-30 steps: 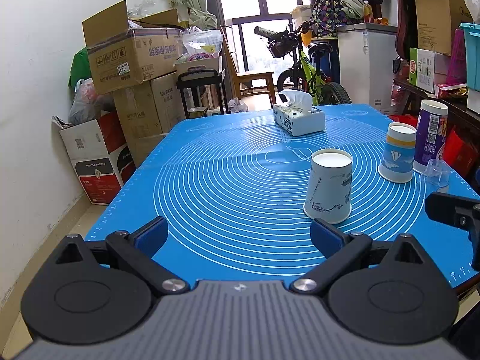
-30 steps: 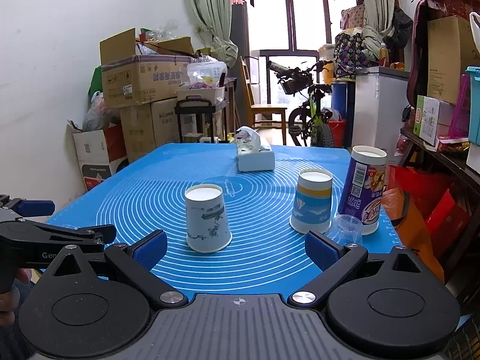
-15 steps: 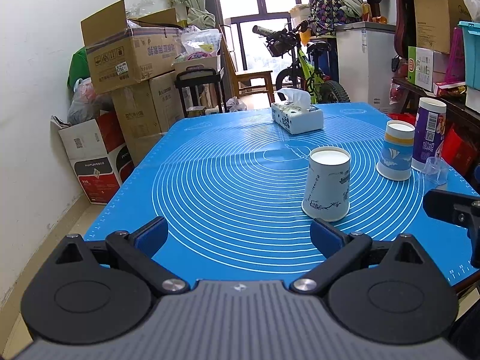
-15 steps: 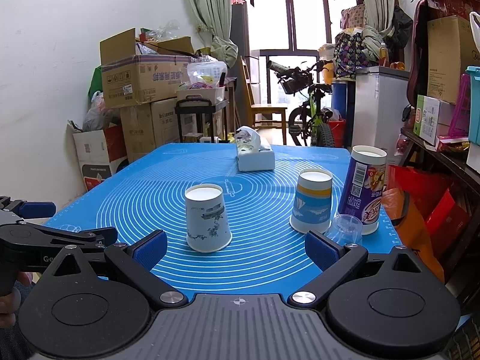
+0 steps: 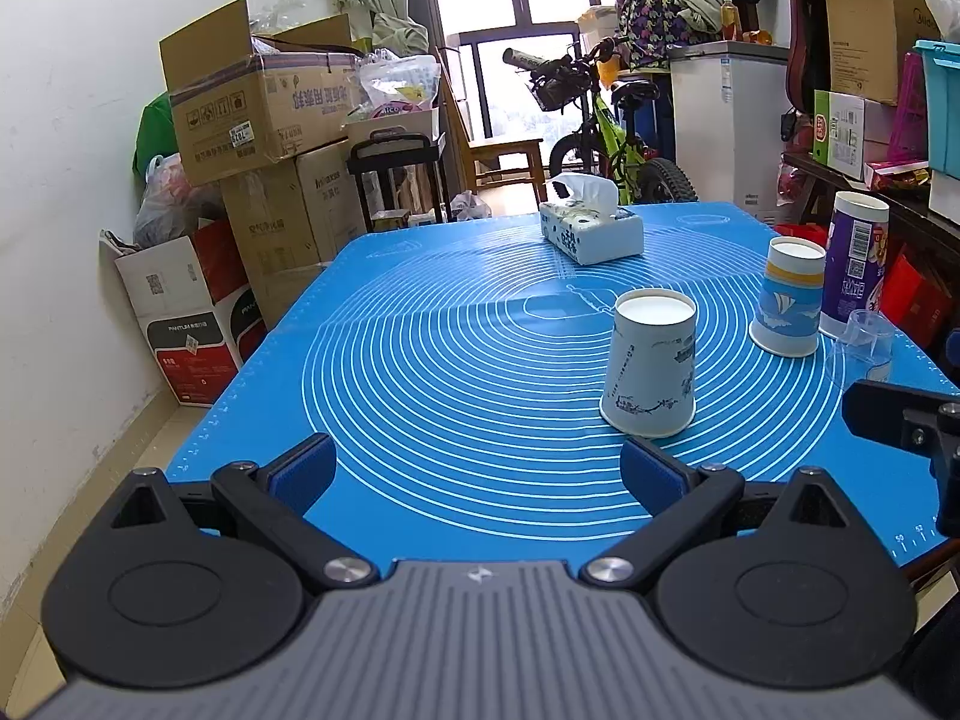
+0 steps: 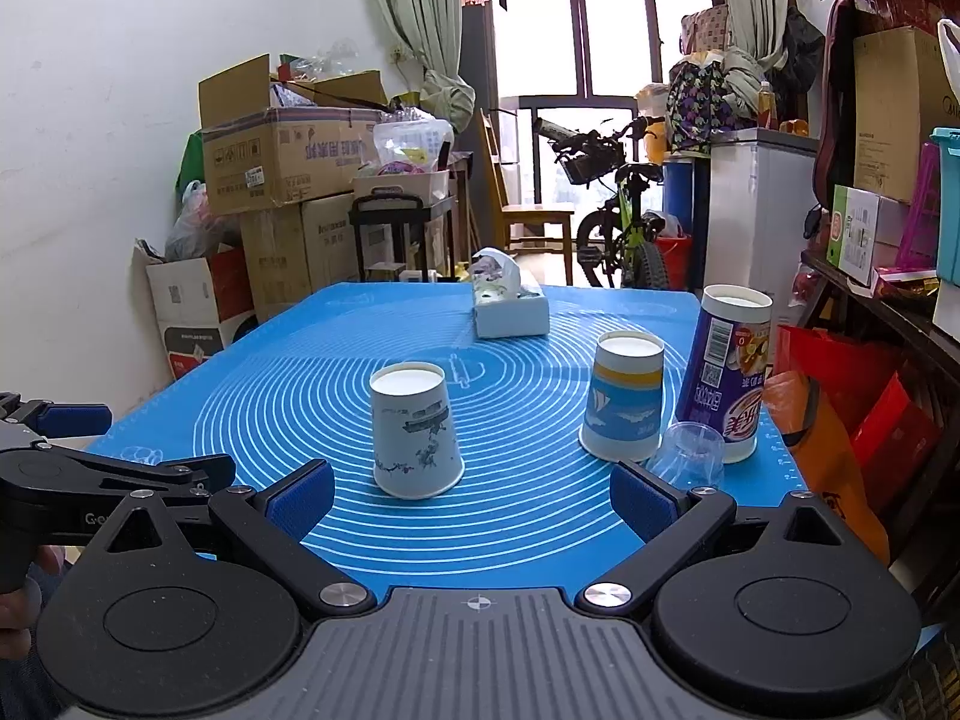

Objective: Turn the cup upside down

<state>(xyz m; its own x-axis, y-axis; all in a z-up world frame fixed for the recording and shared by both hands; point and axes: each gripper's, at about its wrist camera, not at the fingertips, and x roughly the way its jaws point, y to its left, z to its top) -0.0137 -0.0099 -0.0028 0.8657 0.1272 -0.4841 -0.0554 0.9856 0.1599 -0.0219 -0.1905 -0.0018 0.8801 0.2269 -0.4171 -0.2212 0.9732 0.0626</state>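
Where legible, red box [image 5: 192,333] reads PANTUM

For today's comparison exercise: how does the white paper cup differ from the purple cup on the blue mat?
The white cup is shorter; the purple cup is taller. The white cup has a faint ink drawing; the purple cup carries a barcode and bold print. The white cup stands near the mat's middle, alone; the purple cup stands at the right edge beside a blue-and-white cup and a clear cup. Both stand upside down, wide mouth on the mat.
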